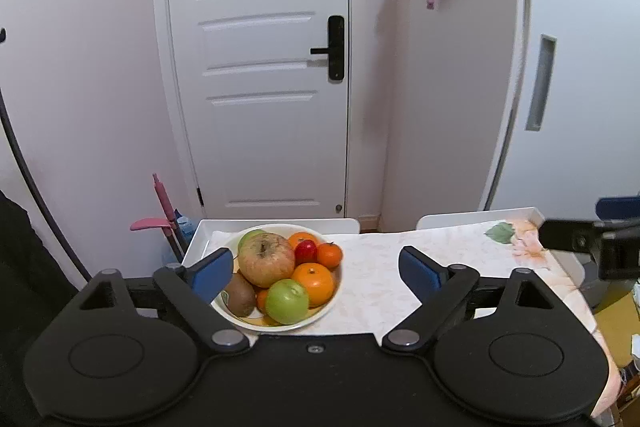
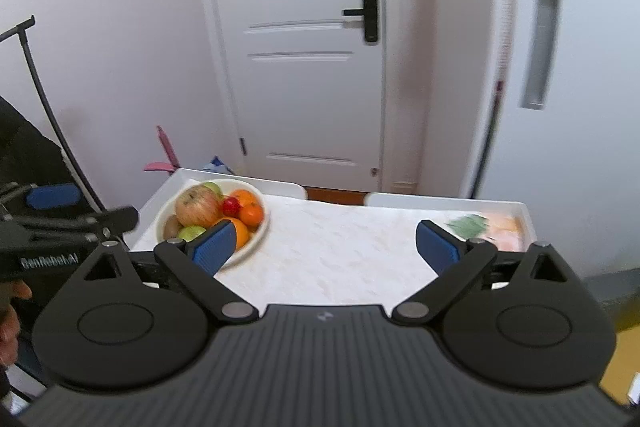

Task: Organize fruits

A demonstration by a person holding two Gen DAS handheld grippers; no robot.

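Both jaws you hold stand wide apart with nothing between them: your left gripper (image 1: 316, 269) and your right gripper (image 2: 326, 241). Your bowl (image 1: 328, 303) sits upright on the cloth-covered table (image 1: 380, 291), near its door-side left corner. Round fruit (image 1: 266, 259) fills it; the large apple's stem points up.

Table (image 1: 372, 291) middle and right part bare: cloth (image 2: 340, 251) open from bowl (image 1: 332, 301) across to flower print (image 1: 524, 239) at far right corner.
Bowl heaped with fruit fills left end, close to left rim.
Door (image 1: 260, 67) and wall (image 1: 72, 67) behind far edge; pink handle (image 1: 162, 197) off far-left corner.
Air above tabletop unobstructed.
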